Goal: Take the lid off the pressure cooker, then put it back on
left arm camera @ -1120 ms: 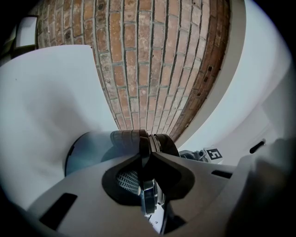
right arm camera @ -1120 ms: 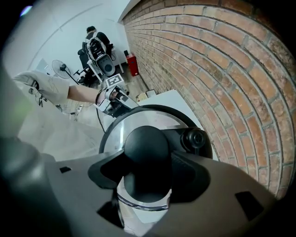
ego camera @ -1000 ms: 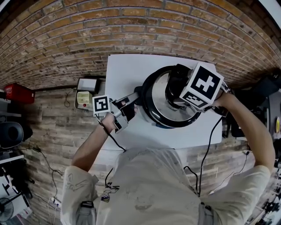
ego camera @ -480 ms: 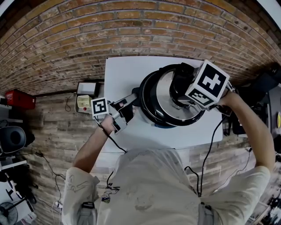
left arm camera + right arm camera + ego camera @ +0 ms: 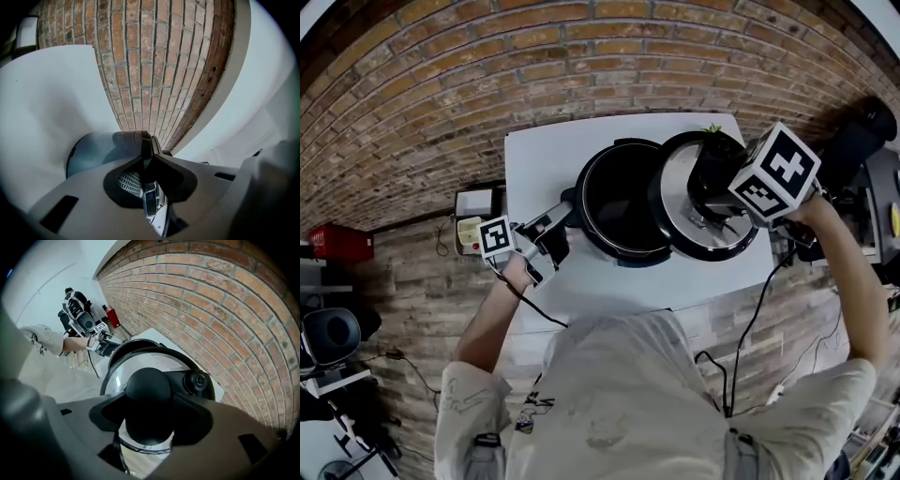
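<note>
The pressure cooker pot [image 5: 617,199] stands uncovered on the white table [image 5: 546,155], its dark inside showing. My left gripper [image 5: 561,217] is shut on the pot's side handle [image 5: 132,138] at the left, and the jaws clamp it edge-on in the left gripper view [image 5: 149,157]. My right gripper [image 5: 714,192] points down and is shut on the lid's black knob [image 5: 149,399]. It holds the steel lid [image 5: 686,223] in the air, right of the pot and overlapping the pot's right rim. A black valve [image 5: 197,379] sits on the lid beside the knob.
The table's right edge lies just past the lid, with dark equipment [image 5: 855,141] beyond it. A small box with a device [image 5: 476,214] and a red case [image 5: 339,242] lie on the brick floor at the left. Cables hang from both grippers.
The right gripper has carried the lid to the right, off the pot, so the pot's inside is now uncovered. The left gripper has kept its hold on the handle.
</note>
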The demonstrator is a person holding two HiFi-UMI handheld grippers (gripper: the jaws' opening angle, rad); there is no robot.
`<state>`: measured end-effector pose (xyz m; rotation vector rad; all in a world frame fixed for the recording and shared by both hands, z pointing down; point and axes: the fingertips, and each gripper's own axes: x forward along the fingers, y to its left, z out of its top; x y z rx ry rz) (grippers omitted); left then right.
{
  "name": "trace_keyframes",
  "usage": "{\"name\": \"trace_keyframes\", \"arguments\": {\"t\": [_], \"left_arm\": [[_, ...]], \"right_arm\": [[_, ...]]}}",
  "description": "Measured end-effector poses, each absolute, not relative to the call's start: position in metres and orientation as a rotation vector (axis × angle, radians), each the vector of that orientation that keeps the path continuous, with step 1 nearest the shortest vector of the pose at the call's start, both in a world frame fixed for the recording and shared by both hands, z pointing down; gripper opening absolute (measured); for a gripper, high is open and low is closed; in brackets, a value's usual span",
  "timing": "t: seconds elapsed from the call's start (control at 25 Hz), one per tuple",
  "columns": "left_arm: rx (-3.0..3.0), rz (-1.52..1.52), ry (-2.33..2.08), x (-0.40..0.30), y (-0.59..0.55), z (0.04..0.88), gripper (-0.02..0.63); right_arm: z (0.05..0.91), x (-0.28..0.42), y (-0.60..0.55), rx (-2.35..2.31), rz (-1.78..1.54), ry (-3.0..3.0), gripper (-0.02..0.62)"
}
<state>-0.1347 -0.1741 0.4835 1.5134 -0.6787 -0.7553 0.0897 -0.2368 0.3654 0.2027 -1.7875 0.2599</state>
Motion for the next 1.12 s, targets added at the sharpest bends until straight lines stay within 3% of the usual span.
{"name": "trace_keyframes", "arguments": {"t": [0.52, 1.12], "left_arm": [[1.517, -0.725, -0.663, -0.136, -0.173, 0.486, 0.067], [1.508, -0.737, -0.674, -0.136, -0.173, 0.487, 0.067]], "right_arm": [[0.363, 0.210, -0.242, 0.488, 0.443, -1.726, 0.293], [0.398, 0.251, -0.229, 0.569, 0.525, -1.695, 0.293]]}}
